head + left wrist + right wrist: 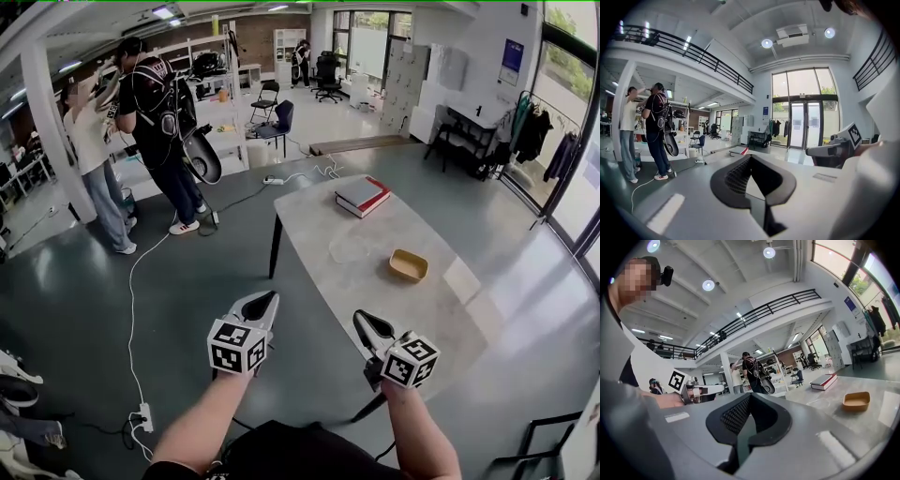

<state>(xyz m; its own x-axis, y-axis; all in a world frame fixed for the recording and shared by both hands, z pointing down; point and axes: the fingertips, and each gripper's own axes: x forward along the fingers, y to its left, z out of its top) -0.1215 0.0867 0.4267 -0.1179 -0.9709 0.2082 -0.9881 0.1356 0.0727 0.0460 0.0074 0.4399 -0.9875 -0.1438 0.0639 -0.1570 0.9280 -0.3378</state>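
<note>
The pale worktop (375, 281) carries a red-and-white book (362, 195) at its far end and a shallow tan tray (409, 265) nearer the middle (well apart). Short of the tray hover the left hand-held gripper (271, 296) and the right hand-held gripper (360, 318), jaws together, both empty.

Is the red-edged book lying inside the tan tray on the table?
No, the red-edged book lies flat on the table itself, well apart from the tan tray.
</note>
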